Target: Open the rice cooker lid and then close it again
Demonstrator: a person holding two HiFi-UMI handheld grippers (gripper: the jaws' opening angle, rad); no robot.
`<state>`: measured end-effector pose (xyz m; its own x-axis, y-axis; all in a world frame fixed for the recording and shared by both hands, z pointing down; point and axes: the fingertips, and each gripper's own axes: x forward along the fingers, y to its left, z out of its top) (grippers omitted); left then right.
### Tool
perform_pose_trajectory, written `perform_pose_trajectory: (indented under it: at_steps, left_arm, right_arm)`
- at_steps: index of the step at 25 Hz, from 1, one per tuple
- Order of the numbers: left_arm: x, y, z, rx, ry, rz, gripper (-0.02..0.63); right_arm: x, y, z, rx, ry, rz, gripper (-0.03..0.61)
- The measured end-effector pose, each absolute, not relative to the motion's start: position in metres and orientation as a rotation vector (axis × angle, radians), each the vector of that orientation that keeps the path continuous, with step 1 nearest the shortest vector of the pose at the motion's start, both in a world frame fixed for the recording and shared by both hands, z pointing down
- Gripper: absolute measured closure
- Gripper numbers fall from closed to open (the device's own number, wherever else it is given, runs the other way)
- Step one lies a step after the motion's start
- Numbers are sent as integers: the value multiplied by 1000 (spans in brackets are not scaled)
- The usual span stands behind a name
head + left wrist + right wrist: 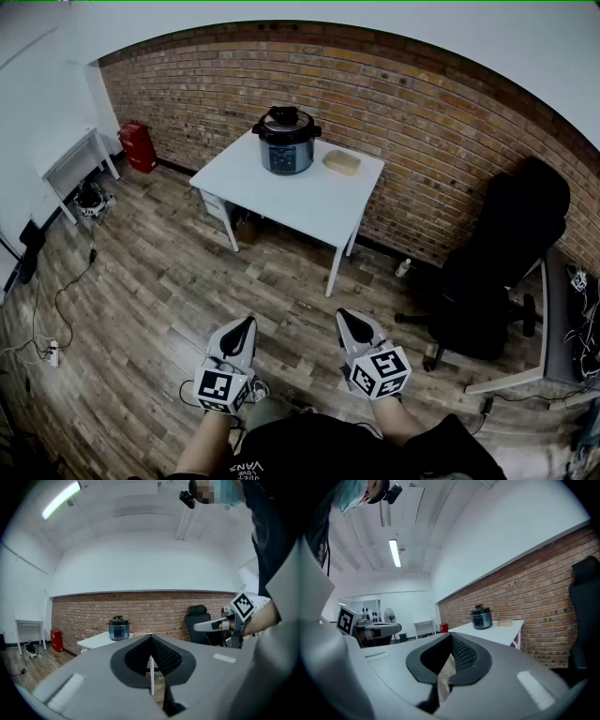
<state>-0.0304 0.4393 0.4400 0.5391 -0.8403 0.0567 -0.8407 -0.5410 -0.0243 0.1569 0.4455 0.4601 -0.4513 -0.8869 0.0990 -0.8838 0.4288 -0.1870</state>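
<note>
Across the room, by the brick wall, the cooker (287, 142) stands on the white desk (314, 206) with its lid (286, 121) on and a tan dish (341, 162) just beside it. The person stands well back on the wood floor, with the left gripper (243, 331) and right gripper (352, 325) held level, both with jaws together and empty. Nothing has been opened yet. I'd say the risk lies ahead: jaws arriving pressed together would only shove the lid, sliding the cooker or knocking the dish.
</note>
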Motion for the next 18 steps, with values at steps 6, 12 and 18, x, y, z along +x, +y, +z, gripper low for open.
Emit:
perform_pose_trajectory:
  at_steps: [6,12,18]
  left_arm:
    - [-16,455,444,2796,-1473,108,614]
    - [-22,460,437,2753,-1489,-34,405]
    - [-19,468,444,2717,-1490,-46,204]
  right_arm:
    - [161,458,454,-1609,2668,-310,574]
    - [156,462,447,-1554,2672,-274,375]
    - [168,458,456,-1633,2620,-279,6]
